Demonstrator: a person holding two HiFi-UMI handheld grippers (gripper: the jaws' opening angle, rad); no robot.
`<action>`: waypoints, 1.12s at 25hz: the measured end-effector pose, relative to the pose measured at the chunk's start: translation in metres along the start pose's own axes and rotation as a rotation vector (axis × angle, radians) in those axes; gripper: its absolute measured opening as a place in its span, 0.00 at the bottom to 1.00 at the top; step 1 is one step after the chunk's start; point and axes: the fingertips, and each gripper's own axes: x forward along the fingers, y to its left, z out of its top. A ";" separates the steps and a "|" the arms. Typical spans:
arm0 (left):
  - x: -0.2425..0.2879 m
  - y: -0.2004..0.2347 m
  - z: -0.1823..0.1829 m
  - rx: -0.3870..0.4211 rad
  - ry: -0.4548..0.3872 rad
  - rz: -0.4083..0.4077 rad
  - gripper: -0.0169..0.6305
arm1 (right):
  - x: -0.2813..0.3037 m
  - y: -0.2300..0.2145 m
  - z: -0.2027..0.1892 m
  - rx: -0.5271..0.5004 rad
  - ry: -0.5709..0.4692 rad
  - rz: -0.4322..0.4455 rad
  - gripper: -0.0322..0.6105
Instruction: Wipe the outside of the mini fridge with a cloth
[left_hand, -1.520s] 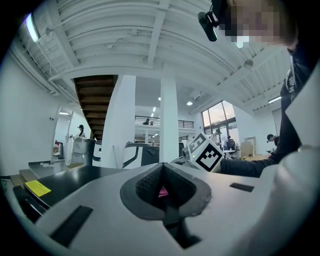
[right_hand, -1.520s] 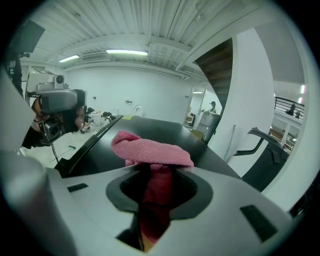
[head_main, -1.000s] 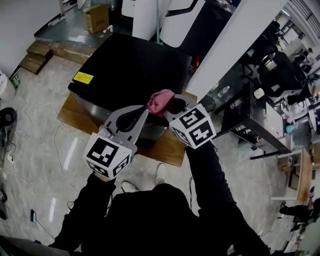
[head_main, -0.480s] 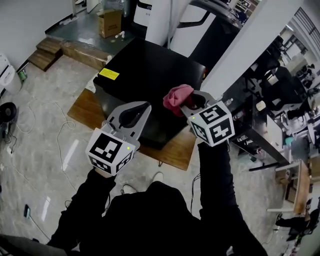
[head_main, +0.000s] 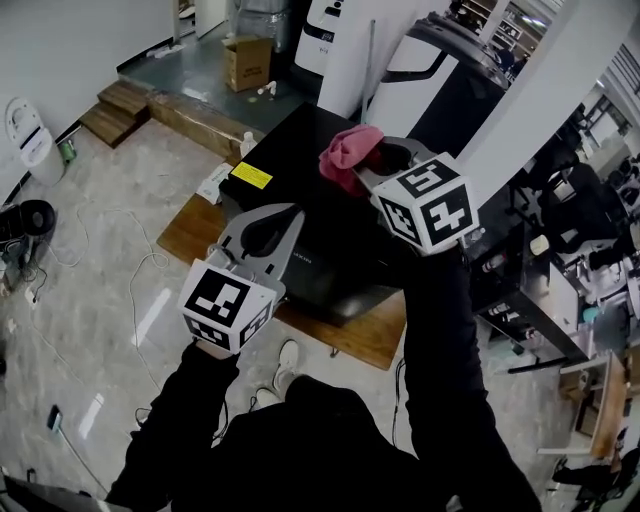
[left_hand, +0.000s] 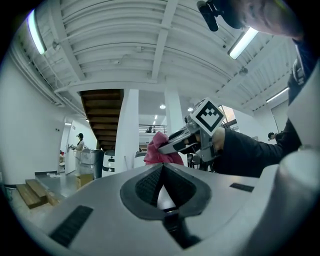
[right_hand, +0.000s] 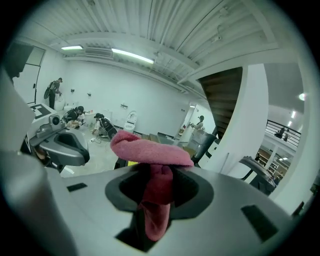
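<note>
– Cloth (head_main: 350, 155) position?
– Pink, pinched in right gripper (head_main: 368, 172) jaws, bunched over the tips, above black mini fridge (head_main: 320, 250) top. Contact: can't tell.
– Left gripper (head_main: 287, 214)?
– Jaws pressed together, nothing between them, over the fridge's near edge. Fridge sits on wooden board (head_main: 350, 335).

Items by count. Grippers: two, the left gripper (head_main: 291, 212) and the right gripper (head_main: 366, 172). Marker cubes (head_main: 228, 305): two, one on each gripper. Cloth (head_main: 347, 153): one, pink. Mini fridge (head_main: 300, 165): one, black. Yellow label (head_main: 250, 176) on its top: one. Wooden board (head_main: 188, 230) beneath it: one. Cardboard box (head_main: 248, 62): one. Shoe (head_main: 287, 360): one visible.
</note>
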 end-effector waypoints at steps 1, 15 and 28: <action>0.003 0.009 -0.001 0.000 0.004 0.009 0.04 | 0.012 -0.004 0.004 -0.005 0.004 0.007 0.24; 0.077 0.115 -0.002 0.051 0.052 0.058 0.04 | 0.186 -0.103 0.020 -0.031 0.148 0.050 0.24; 0.154 0.167 -0.040 0.013 0.108 0.068 0.04 | 0.322 -0.184 -0.079 0.055 0.284 0.039 0.25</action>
